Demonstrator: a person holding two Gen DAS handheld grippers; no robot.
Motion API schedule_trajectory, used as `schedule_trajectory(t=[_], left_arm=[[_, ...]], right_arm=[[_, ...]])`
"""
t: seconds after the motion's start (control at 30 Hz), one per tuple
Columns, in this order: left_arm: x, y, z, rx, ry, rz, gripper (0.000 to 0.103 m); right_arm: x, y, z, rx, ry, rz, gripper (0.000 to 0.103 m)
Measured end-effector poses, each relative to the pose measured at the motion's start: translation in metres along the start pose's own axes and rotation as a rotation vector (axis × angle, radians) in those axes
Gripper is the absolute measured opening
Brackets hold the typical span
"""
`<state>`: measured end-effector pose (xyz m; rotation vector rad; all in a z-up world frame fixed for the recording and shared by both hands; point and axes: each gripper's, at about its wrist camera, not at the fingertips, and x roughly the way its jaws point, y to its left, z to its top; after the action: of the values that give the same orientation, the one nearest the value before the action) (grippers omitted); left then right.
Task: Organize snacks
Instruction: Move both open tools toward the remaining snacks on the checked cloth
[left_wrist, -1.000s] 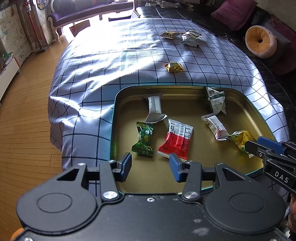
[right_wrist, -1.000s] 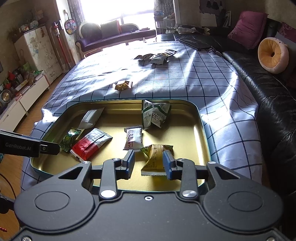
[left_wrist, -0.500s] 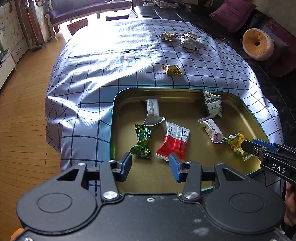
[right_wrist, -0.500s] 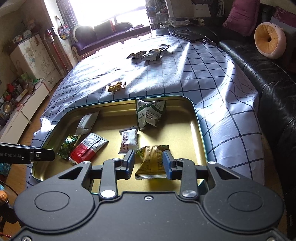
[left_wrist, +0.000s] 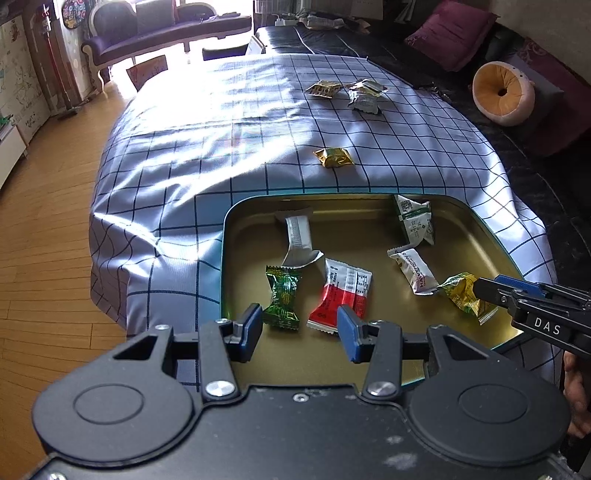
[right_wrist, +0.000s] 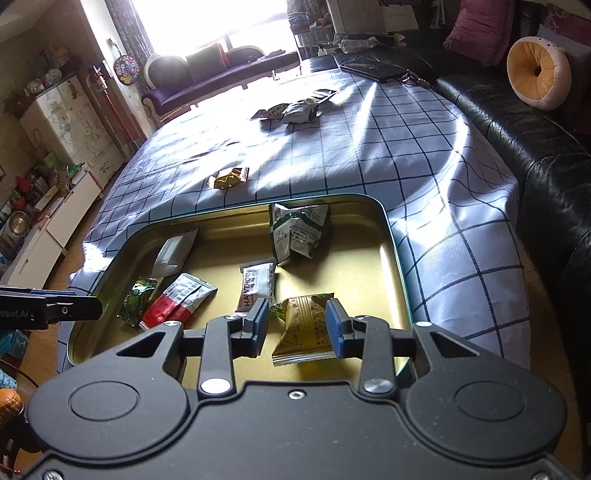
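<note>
A gold tray (left_wrist: 224, 258) (right_wrist: 392, 240) on the checked cloth holds several snacks. Among them are a green candy (left_wrist: 281, 297), a red-and-white packet (left_wrist: 341, 295), a white Hawthorn packet (left_wrist: 415, 271) and a green-and-white packet (right_wrist: 297, 232). My right gripper (right_wrist: 296, 324) (left_wrist: 495, 288) is open over the tray's near right corner. A yellow-green packet (right_wrist: 304, 332) (left_wrist: 460, 293) lies between its fingers, with a gap at the left pad. My left gripper (left_wrist: 299, 325) (right_wrist: 74, 310) hangs open above the tray's front edge, holding nothing.
A gold packet (left_wrist: 334, 157) (right_wrist: 229, 177) lies loose on the cloth beyond the tray, and a small pile of packets (left_wrist: 364, 96) (right_wrist: 295, 109) sits farther back. A black sofa (right_wrist: 535, 147) with a round cushion (left_wrist: 502, 92) runs along the right. Wooden floor (left_wrist: 37, 258) lies left.
Both grippers have stayed almost in place. The right wrist view has rolled slightly. The yellow-green packet stays between the right fingers, and the snacks in the tray have not moved.
</note>
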<state>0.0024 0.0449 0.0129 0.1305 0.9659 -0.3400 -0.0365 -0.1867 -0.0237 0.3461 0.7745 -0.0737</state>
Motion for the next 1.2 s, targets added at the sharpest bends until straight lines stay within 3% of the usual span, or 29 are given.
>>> schedule_trajectory(t=[0.17,0.57,0.93,1.2], left_arm=[[0.0,0.0,0.002,0.009,-0.012,0.003,0.046],[0.011,0.017,0.025,-0.044,0.067,-0.033,0.046],[0.042,0.02,0.092,-0.029,0.012,0.007,0.046],[0.082,0.013,0.152,-0.026,-0.027,0.015,0.046]], right_arm=[[0.0,0.002,0.002,-0.034,-0.029,-0.01,0.044],[0.004,-0.006,0.022,-0.005,0.016,0.016,0.044],[0.035,-0.021,0.082,0.032,0.036,0.063,0.044],[0.078,-0.027,0.124,0.008,0.019,0.022,0.044]])
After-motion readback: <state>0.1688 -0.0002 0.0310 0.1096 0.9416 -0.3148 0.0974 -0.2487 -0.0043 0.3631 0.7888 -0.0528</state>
